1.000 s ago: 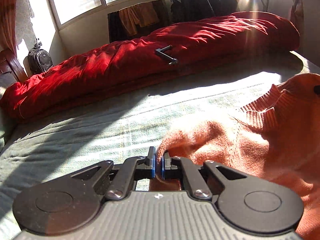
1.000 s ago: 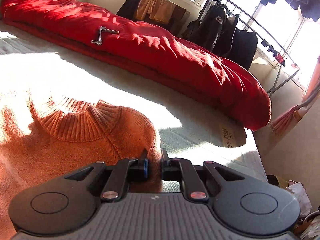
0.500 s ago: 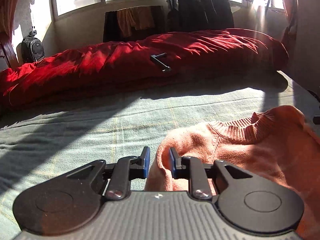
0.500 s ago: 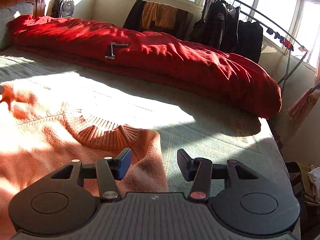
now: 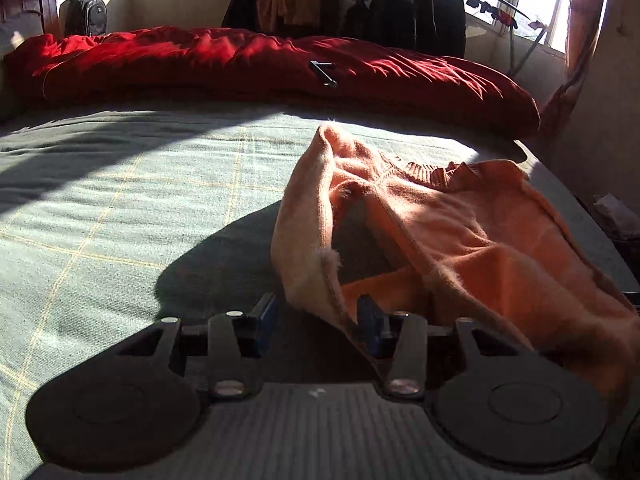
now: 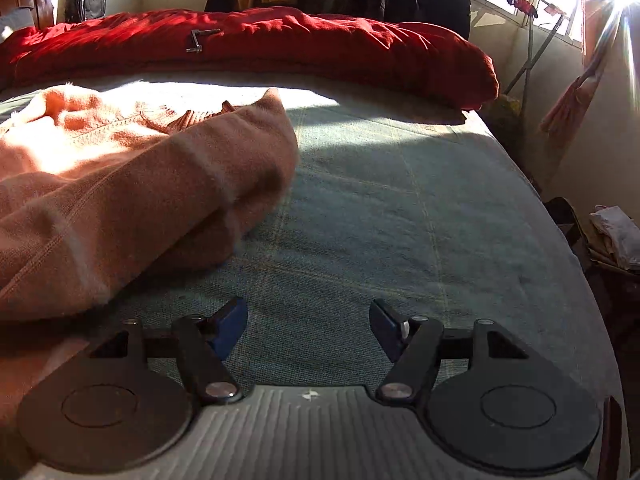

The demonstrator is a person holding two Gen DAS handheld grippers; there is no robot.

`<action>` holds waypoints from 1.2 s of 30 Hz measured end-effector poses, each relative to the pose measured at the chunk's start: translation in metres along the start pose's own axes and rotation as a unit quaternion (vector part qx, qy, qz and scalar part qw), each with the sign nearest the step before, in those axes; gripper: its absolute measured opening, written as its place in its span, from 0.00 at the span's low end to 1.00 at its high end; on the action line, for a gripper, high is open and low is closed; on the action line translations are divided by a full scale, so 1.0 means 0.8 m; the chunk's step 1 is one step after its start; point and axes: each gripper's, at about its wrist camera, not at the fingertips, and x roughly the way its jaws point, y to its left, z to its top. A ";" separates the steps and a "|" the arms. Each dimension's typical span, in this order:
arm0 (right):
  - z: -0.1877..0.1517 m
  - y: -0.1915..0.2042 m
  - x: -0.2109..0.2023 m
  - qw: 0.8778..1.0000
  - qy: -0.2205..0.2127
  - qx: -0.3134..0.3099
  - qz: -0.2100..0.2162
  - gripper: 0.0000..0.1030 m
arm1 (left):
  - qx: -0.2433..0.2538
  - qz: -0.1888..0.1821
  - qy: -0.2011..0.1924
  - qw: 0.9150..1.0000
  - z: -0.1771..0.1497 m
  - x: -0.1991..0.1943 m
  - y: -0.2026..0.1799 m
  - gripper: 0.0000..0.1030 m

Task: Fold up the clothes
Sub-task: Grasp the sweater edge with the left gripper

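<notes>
Knitwear like this orange sweater (image 5: 460,232), lying crumpled on the bed (image 5: 120,200), feels soft and floppy to us, so with both grippers (image 5: 316,322) (image 6: 308,326) just opened and empty, we judge its hem corners best.

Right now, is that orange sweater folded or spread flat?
Loosely folded: the orange sweater lies bunched on the bed, one side doubled over near the collar.
</notes>
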 end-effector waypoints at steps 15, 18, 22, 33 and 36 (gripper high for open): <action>-0.013 0.055 -0.029 0.996 -0.008 0.089 0.010 0.71 | -0.020 -0.128 0.066 0.989 -0.035 0.053 -0.002 0.48; -0.013 0.067 -0.043 0.996 -0.010 0.087 0.006 0.72 | -0.025 -0.180 0.044 0.982 -0.028 0.056 0.000 0.48; -0.014 0.075 -0.062 0.996 -0.016 0.089 -0.009 0.72 | -0.004 -0.161 0.045 0.986 -0.024 0.073 -0.009 0.03; -0.014 0.077 -0.085 0.995 -0.042 0.092 -0.019 0.72 | -0.006 -0.103 -0.001 0.995 -0.014 0.023 0.034 0.02; -0.012 0.082 -0.081 0.995 -0.044 0.089 -0.011 0.72 | -0.010 -0.045 -0.021 0.999 -0.002 0.005 0.063 0.02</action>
